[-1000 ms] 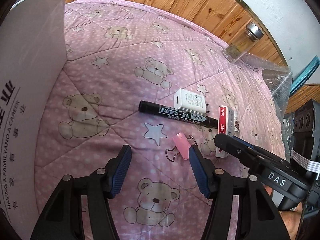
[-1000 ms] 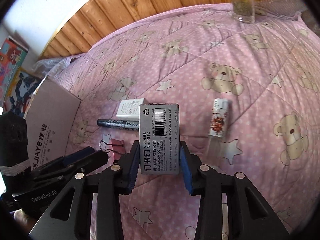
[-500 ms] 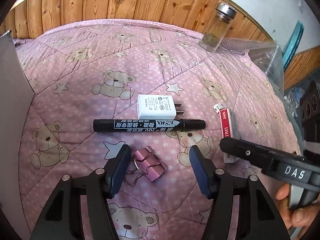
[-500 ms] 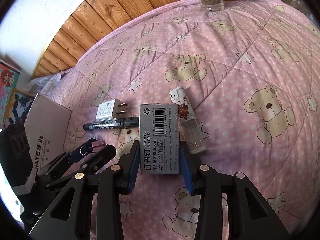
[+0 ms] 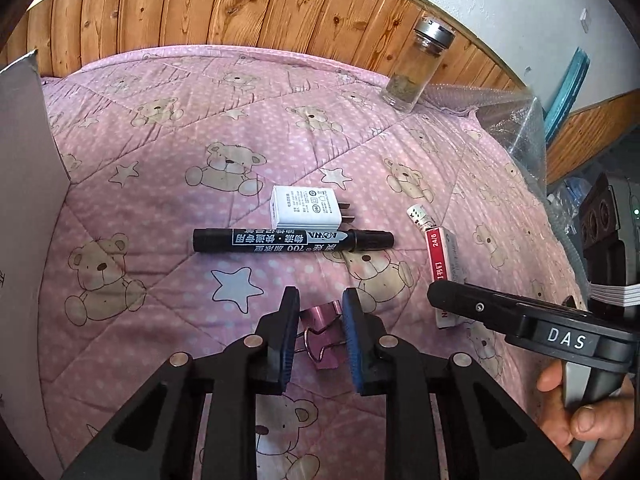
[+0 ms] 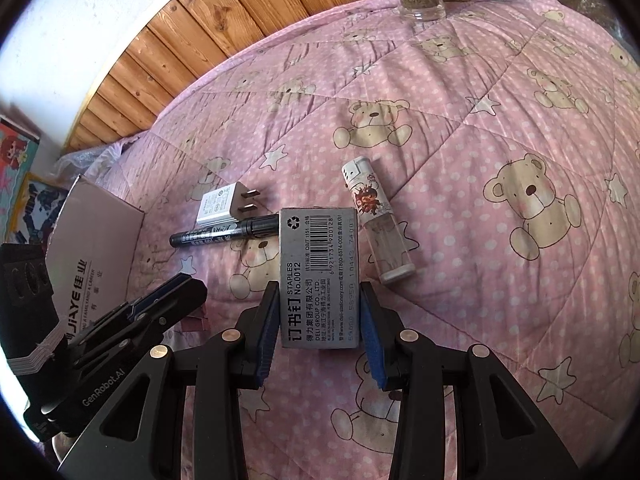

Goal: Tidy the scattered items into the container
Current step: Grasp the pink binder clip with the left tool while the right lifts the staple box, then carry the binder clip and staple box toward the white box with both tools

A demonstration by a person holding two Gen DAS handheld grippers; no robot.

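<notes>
My left gripper (image 5: 321,322) is shut on a pink binder clip (image 5: 320,317) that lies on the pink bear-print quilt (image 5: 168,168). My right gripper (image 6: 319,294) is shut on a grey staple box (image 6: 318,276), held just above the quilt; the same staple box (image 5: 442,258) shows edge-on in the left wrist view. A black marker (image 5: 292,240) and a white charger plug (image 5: 306,212) lie just beyond the clip. A printed lighter (image 6: 376,228) lies to the right of the staple box. The cardboard box (image 5: 24,168) stands at the left.
A glass jar (image 5: 416,68) with a metal lid stands at the far edge by the wooden wall panels (image 5: 240,12). Bubble wrap (image 5: 516,124) lies at the far right corner. A hand (image 5: 588,412) grips the right tool's handle.
My left gripper's fingers have come together from wide open onto the pink binder clip. The right gripper has kept the staple box and shifted slightly nearer the lighter.
</notes>
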